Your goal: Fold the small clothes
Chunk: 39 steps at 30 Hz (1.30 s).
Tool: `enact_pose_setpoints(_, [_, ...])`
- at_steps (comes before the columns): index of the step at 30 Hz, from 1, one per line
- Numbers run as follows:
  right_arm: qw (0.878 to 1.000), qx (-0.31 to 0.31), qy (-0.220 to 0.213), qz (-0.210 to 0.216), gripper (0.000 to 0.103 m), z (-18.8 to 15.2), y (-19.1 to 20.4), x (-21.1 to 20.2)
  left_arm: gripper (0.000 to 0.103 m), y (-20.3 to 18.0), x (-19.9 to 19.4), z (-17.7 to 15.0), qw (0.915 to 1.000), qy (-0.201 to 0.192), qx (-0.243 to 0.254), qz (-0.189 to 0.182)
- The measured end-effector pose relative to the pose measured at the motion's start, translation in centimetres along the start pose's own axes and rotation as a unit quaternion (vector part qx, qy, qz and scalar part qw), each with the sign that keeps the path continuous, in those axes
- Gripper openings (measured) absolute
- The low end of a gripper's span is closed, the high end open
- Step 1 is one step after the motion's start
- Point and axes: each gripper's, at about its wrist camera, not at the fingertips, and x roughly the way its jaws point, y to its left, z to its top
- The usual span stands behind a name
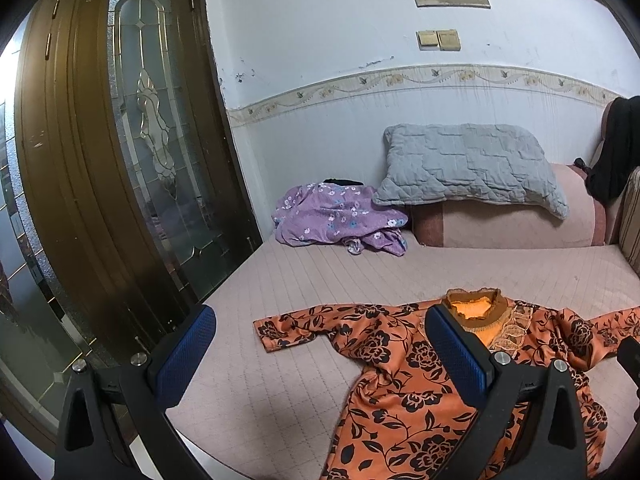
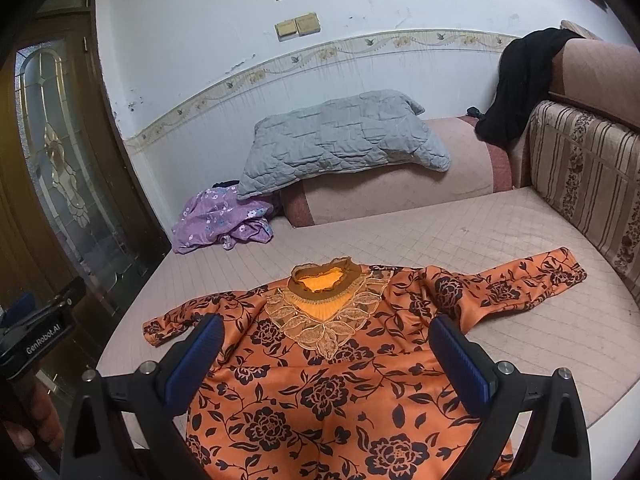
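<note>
Your orange floral top (image 2: 320, 380) lies spread flat, front up, on the bed (image 2: 460, 240), sleeves out. Both your left tongs (image 1: 320, 356) and right tongs (image 2: 326, 360) hover open and empty. Folding looks unstarted; next, probably pinch a sleeve (image 2: 528, 284) inward.

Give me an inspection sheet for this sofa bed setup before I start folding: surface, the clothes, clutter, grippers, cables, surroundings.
Surface: pink quilted cover, flat.
Job's things: orange floral top spread front up, both sleeves out; purple floral garment crumpled at the far corner.
Clutter: grey quilted pillow on the bolster; black cloth draped over the backrest.
Grippers: left gripper open, holding nothing; right gripper open above the top.
Cables: nothing seen.
Surroundings: wooden glass-panel door beside the bed; wall switches; striped cushion.
</note>
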Motion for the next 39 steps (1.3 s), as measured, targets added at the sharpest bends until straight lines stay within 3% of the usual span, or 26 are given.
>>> enact_pose_setpoints(16, [1.0,0.018,0.015,0.004,0.103,0.4,-1.5,4.2,0.103,-3.9,3.5,-0.7,0.9992,0.021,0.033,-0.002])
enact_pose_setpoints(32, [0.997,0.055,0.038,-0.026,0.103,-0.1,-6.6,8.8,0.103,-9.6,8.0,-1.6,0.9963,0.048,0.069,-0.015])
enact_pose_setpoints(35, [0.996,0.072,0.04,-0.029,0.103,-0.1,-8.3,9.9,0.103,-11.1,10.2,-2.4,0.995,0.067,0.068,-0.03])
enact_pose_setpoints(39, [0.991,0.127,0.05,-0.018,0.103,-0.1,-13.8,12.1,0.103,-13.8,15.1,-4.8,0.9864,0.128,0.068,-0.078])
